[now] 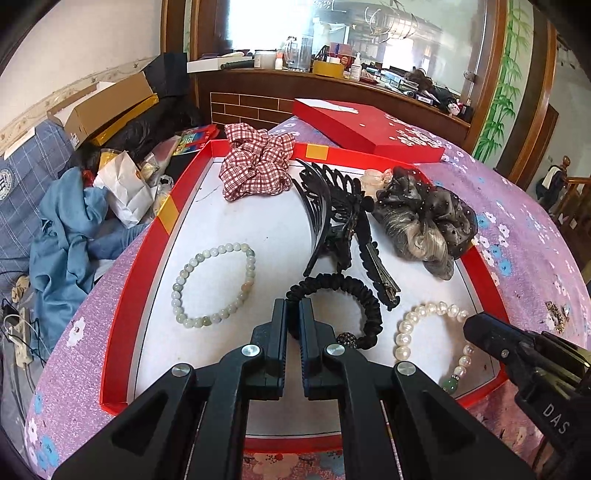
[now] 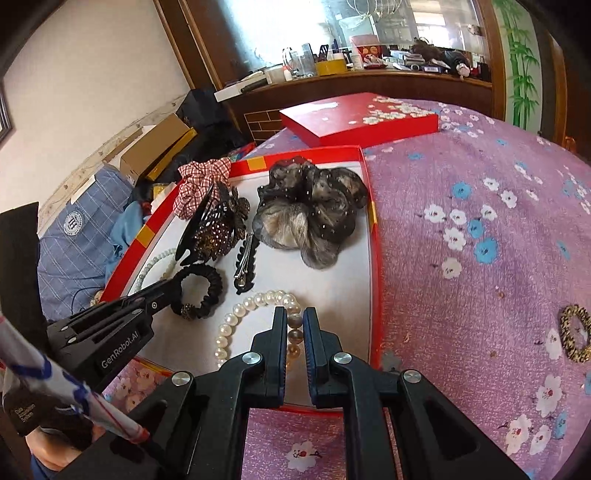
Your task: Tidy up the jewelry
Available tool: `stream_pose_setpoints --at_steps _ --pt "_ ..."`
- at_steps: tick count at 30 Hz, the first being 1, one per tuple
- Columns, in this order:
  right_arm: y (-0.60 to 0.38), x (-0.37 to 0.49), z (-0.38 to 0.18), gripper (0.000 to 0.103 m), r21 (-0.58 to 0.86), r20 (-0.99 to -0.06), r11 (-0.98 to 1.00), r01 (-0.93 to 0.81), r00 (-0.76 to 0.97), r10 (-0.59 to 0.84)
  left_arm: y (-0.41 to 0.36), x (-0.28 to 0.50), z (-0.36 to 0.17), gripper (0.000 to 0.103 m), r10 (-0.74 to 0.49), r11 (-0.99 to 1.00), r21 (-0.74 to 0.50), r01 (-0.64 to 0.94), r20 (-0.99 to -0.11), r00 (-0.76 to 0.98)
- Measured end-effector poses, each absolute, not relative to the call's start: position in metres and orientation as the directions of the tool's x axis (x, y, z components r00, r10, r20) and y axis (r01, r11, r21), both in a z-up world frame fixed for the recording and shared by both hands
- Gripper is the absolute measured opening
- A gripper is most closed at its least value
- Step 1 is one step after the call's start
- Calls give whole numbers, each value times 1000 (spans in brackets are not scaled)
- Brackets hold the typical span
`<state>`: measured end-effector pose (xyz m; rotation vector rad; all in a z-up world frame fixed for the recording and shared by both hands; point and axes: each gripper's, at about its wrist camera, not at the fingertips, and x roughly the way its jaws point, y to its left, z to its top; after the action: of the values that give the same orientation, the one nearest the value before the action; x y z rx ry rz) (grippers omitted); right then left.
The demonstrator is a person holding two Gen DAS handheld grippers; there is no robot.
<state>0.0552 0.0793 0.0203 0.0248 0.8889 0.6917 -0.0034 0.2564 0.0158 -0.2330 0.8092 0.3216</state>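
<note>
Claw (image 2: 162, 291) w/ "GenRobot.AI" label; other (image 1: 476, 325) "DAS"

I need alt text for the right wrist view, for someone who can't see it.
The right claw is closed on the pearl bracelet inside a red tray on a purple floral cloth. The left claw grips a black scrunchie beside it, with a grey scrunchie and hair clips behind.

I get bright daylight from the window (image 1: 332, 26) at the far end, blown out to white glare in both views. The white floor of the red tray (image 1: 236, 236) is evenly lit, with soft shadows. Edges bow and darken heavily at the corners; my sleeve (image 2: 55, 376) is blurred.
</note>
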Motion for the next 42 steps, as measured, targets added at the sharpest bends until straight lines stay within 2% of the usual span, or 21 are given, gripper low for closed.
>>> stream_pose_setpoints --at_steps 8,12,17,20,22,26,29,31,32,33,34,36,37,39,42 --pt "79 56 17 11 287 -714 792 -539 431 552 255 -4 16 7 205 928 -63 -367 -737 644" --pt "79 56 15 11 284 -719 797 -534 431 545 254 -4 17 19 209 929 -58 -367 -735 645" --pt "80 55 15 11 276 -721 796 -539 432 542 252 -5 18 21 214 931 -50 -362 -727 652" --pt "80 54 17 17 266 -717 798 -540 442 539 250 -5 19 32 228 930 -39 -366 -721 654" --pt "79 53 18 22 264 -713 799 -540 448 538 250 -6 20 32 235 929 -33 -368 -716 658" --pt "79 52 21 22 258 -709 800 -541 457 538 247 -7 22 33 248 929 -19 -370 -709 660" --pt "77 51 25 23 250 -696 804 -539 477 537 246 -8 24 43 266 925 -9 -379 -698 665" --pt "73 50 30 23 244 -677 812 -530 506 534 247 -10 26 44 282 921 -2 -389 -685 672" --pt "71 49 34 25 239 -667 818 -523 524 530 246 -10 27 45 296 918 7 -396 -677 674" --pt "69 48 37 34 233 -655 825 -515 544 524 246 -10 28 47 300 917 10 -398 -673 676" --pt "66 47 42 49 227 -640 834 -502 569 517 245 -11 29 47 309 915 14 -403 -666 679" --pt "57 43 55 67 215 -598 856 -471 629 496 244 -14 33 50 340 908 31 -418 -638 691" --pt "54 42 60 70 212 -583 861 -463 647 492 243 -16 35 51 350 905 37 -423 -629 694" --pt "47 37 71 70 203 -554 871 -448 681 480 241 -20 40 59 373 898 43 -437 -598 709" --pt "39 29 84 77 196 -552 875 -443 688 472 242 -27 48 69 411 883 48 -466 -558 721"
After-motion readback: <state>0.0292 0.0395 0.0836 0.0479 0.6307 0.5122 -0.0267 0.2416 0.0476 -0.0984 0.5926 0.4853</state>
